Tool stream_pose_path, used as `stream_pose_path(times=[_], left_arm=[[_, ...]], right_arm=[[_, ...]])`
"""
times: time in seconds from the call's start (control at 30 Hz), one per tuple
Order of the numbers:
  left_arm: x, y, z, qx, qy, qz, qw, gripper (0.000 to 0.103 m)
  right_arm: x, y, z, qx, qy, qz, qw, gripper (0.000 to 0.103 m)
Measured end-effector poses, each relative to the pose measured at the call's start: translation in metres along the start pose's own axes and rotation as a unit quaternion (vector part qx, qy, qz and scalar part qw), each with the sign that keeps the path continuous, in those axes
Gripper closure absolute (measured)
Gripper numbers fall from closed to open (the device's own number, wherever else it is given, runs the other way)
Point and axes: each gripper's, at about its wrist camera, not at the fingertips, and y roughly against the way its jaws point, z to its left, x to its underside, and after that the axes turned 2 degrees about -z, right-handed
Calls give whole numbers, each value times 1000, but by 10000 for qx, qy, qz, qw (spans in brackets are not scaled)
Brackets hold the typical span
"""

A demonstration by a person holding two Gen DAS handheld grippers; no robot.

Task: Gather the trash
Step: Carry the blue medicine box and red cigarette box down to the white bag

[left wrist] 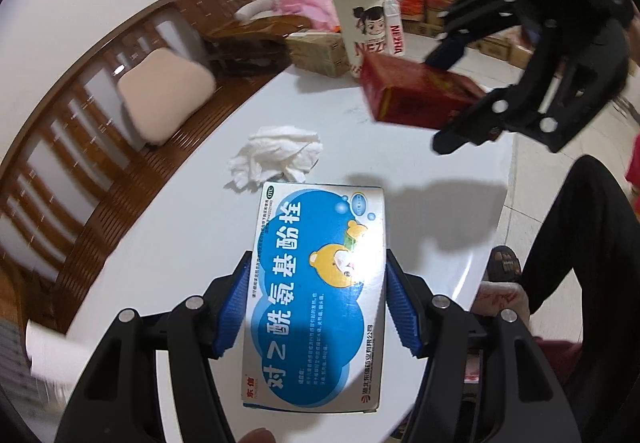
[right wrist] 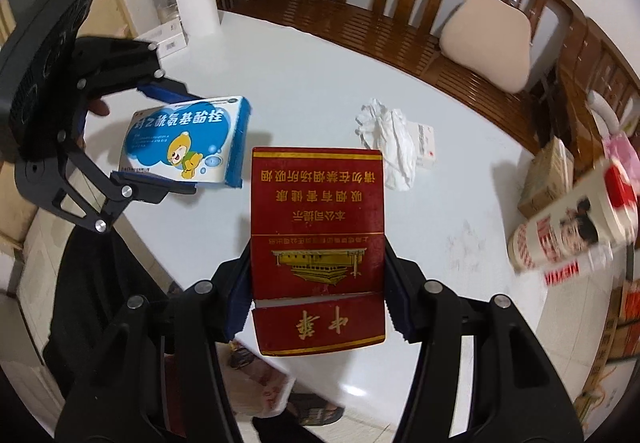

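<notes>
My left gripper (left wrist: 316,299) is shut on a blue-and-white medicine box (left wrist: 316,291) and holds it above the white table (left wrist: 192,243). It also shows in the right wrist view (right wrist: 156,135), with the box (right wrist: 184,139) between its pads. My right gripper (right wrist: 318,283) is shut on a red cigarette pack (right wrist: 318,243), held above the table (right wrist: 460,203); it shows in the left wrist view (left wrist: 452,95) with the pack (left wrist: 416,95). A crumpled white tissue (left wrist: 276,157) lies on the table; it also shows in the right wrist view (right wrist: 390,141), with a small white box (right wrist: 426,145) beside it.
A tall white cup with a red lid (left wrist: 364,23) and a cardboard box (left wrist: 316,49) stand at the table's far end. A paper roll (right wrist: 198,13) stands at the other end. A wooden bench with a beige cushion (right wrist: 486,39) runs along the table. A bag (right wrist: 260,391) sits on the floor below.
</notes>
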Motion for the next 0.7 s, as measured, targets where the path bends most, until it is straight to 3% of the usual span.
stream_pose_path(times=[0.17,0.37,0.7], left_arm=[[5,19,-17,-299,484,-69,9984,43],[16,36,-33,-606,1207,-132,9907,43],[42,55,-64,-1124,2274,-263,9669,43]], right_arm=[[18,19,15,62,-187,19,9998,48],[45,41,35,71,-335,-35,9994,48],[98,56,59,152,-630,-89,9979,48]])
